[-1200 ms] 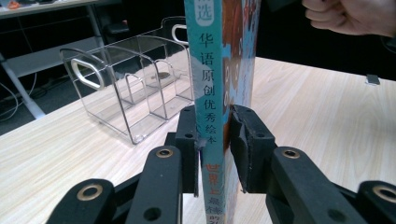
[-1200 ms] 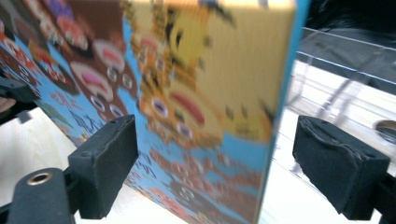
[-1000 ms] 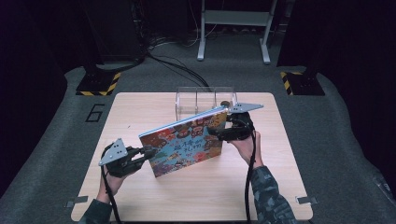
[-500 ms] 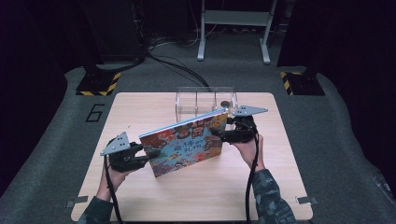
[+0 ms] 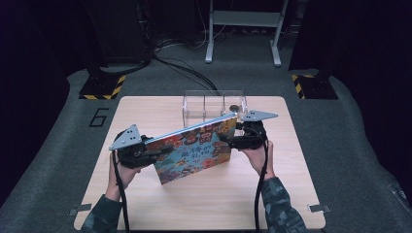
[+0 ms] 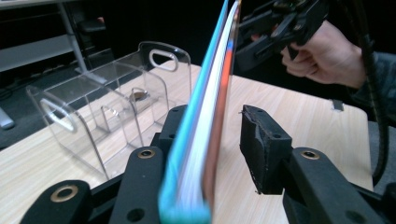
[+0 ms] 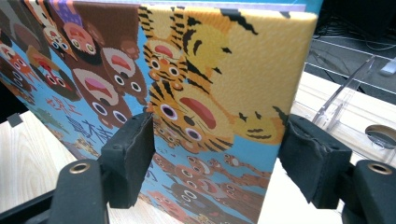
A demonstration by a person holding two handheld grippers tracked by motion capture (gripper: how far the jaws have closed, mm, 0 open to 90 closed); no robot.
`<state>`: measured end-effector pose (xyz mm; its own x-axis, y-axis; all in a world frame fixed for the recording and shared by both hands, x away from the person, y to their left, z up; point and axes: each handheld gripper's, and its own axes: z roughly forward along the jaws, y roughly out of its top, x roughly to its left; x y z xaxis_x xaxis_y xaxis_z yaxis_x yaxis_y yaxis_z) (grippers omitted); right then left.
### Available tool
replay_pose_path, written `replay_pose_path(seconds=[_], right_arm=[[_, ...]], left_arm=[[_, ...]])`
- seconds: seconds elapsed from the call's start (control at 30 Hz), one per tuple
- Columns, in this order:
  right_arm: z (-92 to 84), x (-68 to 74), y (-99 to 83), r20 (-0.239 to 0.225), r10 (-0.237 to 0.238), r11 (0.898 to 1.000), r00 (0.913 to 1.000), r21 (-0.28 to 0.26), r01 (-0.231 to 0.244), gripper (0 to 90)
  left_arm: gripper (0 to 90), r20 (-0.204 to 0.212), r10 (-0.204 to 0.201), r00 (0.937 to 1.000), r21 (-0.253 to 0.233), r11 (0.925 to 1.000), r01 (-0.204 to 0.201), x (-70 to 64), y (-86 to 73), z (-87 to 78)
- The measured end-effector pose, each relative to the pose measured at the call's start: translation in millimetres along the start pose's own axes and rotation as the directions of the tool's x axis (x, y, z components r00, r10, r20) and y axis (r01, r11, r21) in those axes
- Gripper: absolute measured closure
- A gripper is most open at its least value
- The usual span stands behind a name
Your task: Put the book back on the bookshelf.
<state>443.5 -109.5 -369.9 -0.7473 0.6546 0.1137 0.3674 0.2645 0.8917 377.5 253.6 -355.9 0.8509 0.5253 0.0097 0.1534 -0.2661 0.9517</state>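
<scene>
Picture book held upright over the counter, one gripper at each end.

Left gripper (image 5: 154,152): fingers have just opened, a gap on one side of the flat, colourful animal-cover picture book (image 5: 194,150) between them. Book stands tilted on the pale wooden counter (image 5: 291,194), before the clear plastic divided box (image 5: 214,106). Right gripper (image 5: 228,139): fingers part-open at its upper corner; grip unclear.

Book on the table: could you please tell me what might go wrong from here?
The left gripper has just been opening its jaws around the book; one pad stands clear of the cover, so the upright book could topple. Falling backward, it might hit the clear box behind it.
</scene>
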Motion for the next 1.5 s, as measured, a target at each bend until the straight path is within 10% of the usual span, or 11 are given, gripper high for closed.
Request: replay_pose_path(seconds=[0.4, 0.6, 0.9, 1.03, 1.23, 1.37, 1.5], right_arm=[[-1.1, 0.5, 0.5, -0.005, -0.002, 1.0, 1.0, 0.009, 0.002, 28.2], [-1.5, 1.8, -1.7, 0.0, 0.021, 1.0, 0.9998, 0.012, -0.021, 21.3], [-22.7, -12.0, -45.8, 0.144, 0.071, 0.996, 0.987, 0.036, -0.077, 13.6], [-29.7, -30.2, -90.2, 0.234, 0.165, 0.98, 0.9581, 0.071, -0.187, 13.3], [-30.5, -54.6, -148.5, 0.415, 0.269, 0.931, 0.8689, 0.119, -0.346, 9.1], [-32.6, -63.8, -164.5, 0.464, 0.309, 0.908, 0.8306, 0.116, -0.402, 7.2], [-34.0, -73.2, -170.7, 0.489, 0.305, 0.906, 0.8172, 0.114, -0.407, 6.6]], left_arm=[[73.2, 0.047, 0.098, 0.9941, 0.158, 0.9819, -0.104, -3.0, 29.6, 24.0], [78.9, 0.09, 0.066, 0.9938, 0.184, 0.9795, -0.082, 0.0, 33.1, 25.4], [80.5, 0.115, 0.059, 0.9915, 0.199, 0.9766, -0.082, 0.6, 35.3, 25.5], [80.8, 0.119, 0.06, 0.9911, 0.195, 0.9773, -0.082, -0.9, 35.6, 25.9], [80.9, 0.099, 0.034, 0.9944, 0.198, 0.9787, -0.054, -1.0, 40.2, 28.1], [80.9, 0.086, 0.03, 0.9959, 0.201, 0.9784, -0.047, 1.1, 46.0, 28.9], [81.0, 0.07, 0.025, 0.9972, 0.211, 0.9766, -0.039, 1.1, 52.6, 30.4]])
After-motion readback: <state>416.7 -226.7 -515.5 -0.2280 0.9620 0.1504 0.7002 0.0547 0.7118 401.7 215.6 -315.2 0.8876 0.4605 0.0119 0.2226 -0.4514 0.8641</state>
